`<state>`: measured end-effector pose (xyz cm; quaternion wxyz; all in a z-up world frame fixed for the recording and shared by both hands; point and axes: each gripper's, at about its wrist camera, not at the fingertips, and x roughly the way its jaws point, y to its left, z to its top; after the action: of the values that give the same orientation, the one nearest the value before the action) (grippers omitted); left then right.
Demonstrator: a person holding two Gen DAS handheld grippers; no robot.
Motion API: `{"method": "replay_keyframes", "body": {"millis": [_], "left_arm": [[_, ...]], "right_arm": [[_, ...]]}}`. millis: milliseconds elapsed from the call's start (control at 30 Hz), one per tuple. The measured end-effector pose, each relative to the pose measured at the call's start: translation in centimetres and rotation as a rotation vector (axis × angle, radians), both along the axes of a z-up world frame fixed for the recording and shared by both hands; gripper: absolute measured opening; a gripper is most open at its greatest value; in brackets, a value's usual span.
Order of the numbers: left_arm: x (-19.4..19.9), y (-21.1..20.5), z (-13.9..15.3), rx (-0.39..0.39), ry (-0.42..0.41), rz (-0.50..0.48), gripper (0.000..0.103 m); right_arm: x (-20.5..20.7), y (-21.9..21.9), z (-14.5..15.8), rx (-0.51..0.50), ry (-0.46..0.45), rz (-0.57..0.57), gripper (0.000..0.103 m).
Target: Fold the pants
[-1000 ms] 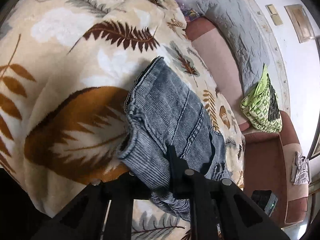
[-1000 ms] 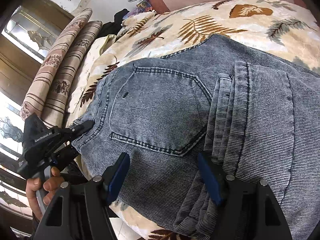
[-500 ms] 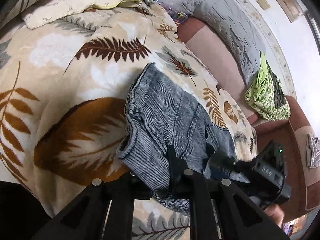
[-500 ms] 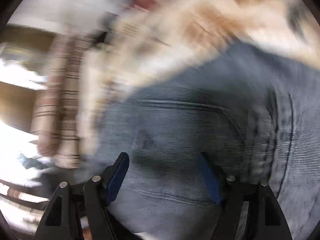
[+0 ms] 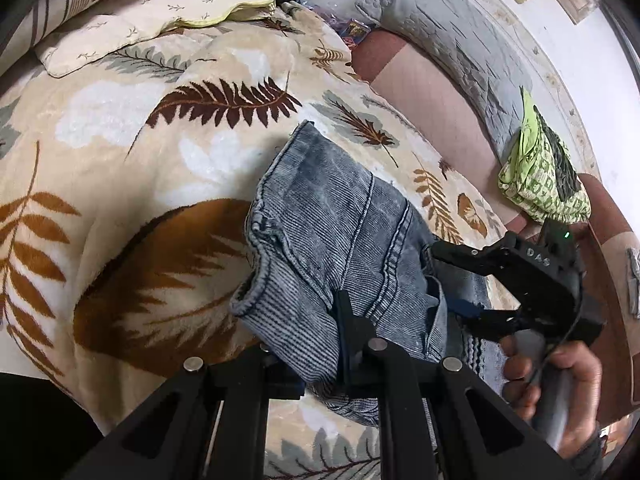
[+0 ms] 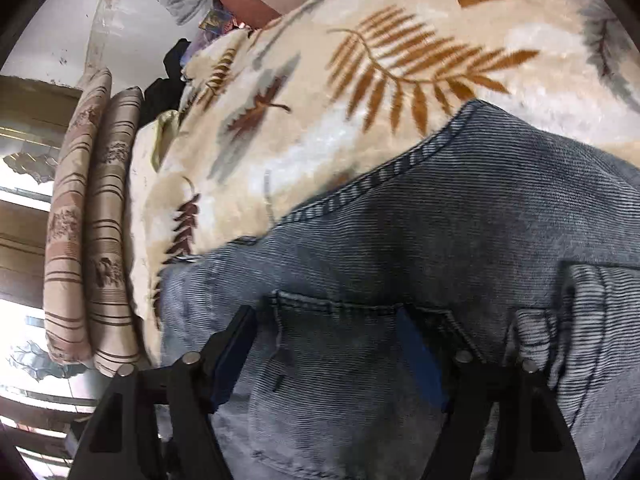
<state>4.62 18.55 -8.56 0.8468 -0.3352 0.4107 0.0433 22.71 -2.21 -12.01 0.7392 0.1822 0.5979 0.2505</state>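
While the pants (image 5: 336, 236) lie bunched on the leaf-print blanket (image 5: 120, 152), the left gripper (image 5: 320, 344) is clamped nearly shut on a fold of the grey-blue denim at the near edge of the pile, w/ cloth pinched between its fingers and spilling over them. Relative to the pants: blanket spreads under and all around; cream pillow (image 5: 152, 12) lies well beyond them at the far end of the bed; pink sofa seat (image 5: 432, 92) w/ a grey cushion (image 5: 452, 36) runs past their right side; green patterned cloth (image 5: 540, 184) sits further right on the sofa. Just right of the pants, a hand (image 5: 556, 380) holds the right gripper (image 5: 452, 284), its upper finger reaching onto the denim, lower one w/ a blue pad close against the cloth edge. Right wrist view: right gripper (image 6: 328, 352) has jaws wide apart and opening, pants (image 6: 460, 248) w/ a stitched back pocket spread below and between the fingers, pads not pressing on the fabric; whether the tips touch it can't be told. Left of the pants in that view, two striped bolsters (image 6: 92, 220) stand at the blanket's (image 6: 360, 60) edge.
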Motion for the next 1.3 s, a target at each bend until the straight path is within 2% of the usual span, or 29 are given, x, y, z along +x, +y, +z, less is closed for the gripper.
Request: {"method": "replay_keyframes", "body": {"millis": [67,167,267,333,433,533,633,733,800,900,967,1100,1200,1300], "left_arm": [[0.0,0.1,-0.1,-0.003,0.001,0.0,0.013],[0.0,0.1,-0.1,-0.004,0.001,-0.003,0.013],[0.0,0.0,-0.1,0.004,-0.001,-0.006,0.013],[0.0,-0.1,-0.1,0.007,-0.002,-0.005,0.013],[-0.1,-0.2,-0.1,0.019,-0.002,-0.004,0.013],[-0.1,-0.4,0.2,0.034,-0.01,-0.007,0.013],[-0.1,-0.7,0.4,0.057,-0.013,-0.005,0.013],[0.0,-1.2,1.5,0.086,-0.025,-0.006,0.013],[0.1,-2.2,2.9,0.137,-0.05,-0.011,0.012],[0.6,-4.8,5.9,0.254,-0.096,-0.048,0.012],[1.0,-7.9,8.6,0.362,-0.142,-0.095,0.012],[1.3,-16.0,12.5,0.573,-0.243,-0.257,0.012],[1.0,-22.0,13.5,0.633,-0.285,-0.39,0.012],[0.5,-28.2,12.4,0.641,-0.291,-0.543,0.012]], "right_arm": [[-0.4,0.3,0.7,-0.017,0.008,0.012,0.077],[-0.9,0.0,2.2,0.044,-0.047,-0.002,0.077],[-0.5,1.1,-0.9,-0.017,0.0,0.01,0.078],[-0.9,1.6,-0.5,-0.01,-0.05,0.033,0.084],[-1.4,1.2,0.5,-0.001,-0.022,0.029,0.084],[-3.4,-2.2,3.1,0.05,-0.086,0.018,0.084],[-5.8,-7.9,4.9,0.074,-0.133,-0.04,0.084],[-7.9,-13.7,5.6,0.056,-0.176,-0.128,0.084],[-9.5,-17.8,5.5,0.028,-0.191,-0.2,0.084],[-11.4,-22.5,4.3,0.016,-0.194,-0.275,0.084],[-12.4,-24.9,3.8,0.044,-0.197,-0.319,0.084],[-14.0,-29.1,2.5,0.137,-0.212,-0.413,0.084],[-14.9,-31.5,1.9,0.194,-0.224,-0.462,0.084],[-15.7,-33.6,1.0,0.239,-0.222,-0.519,0.084]]}}
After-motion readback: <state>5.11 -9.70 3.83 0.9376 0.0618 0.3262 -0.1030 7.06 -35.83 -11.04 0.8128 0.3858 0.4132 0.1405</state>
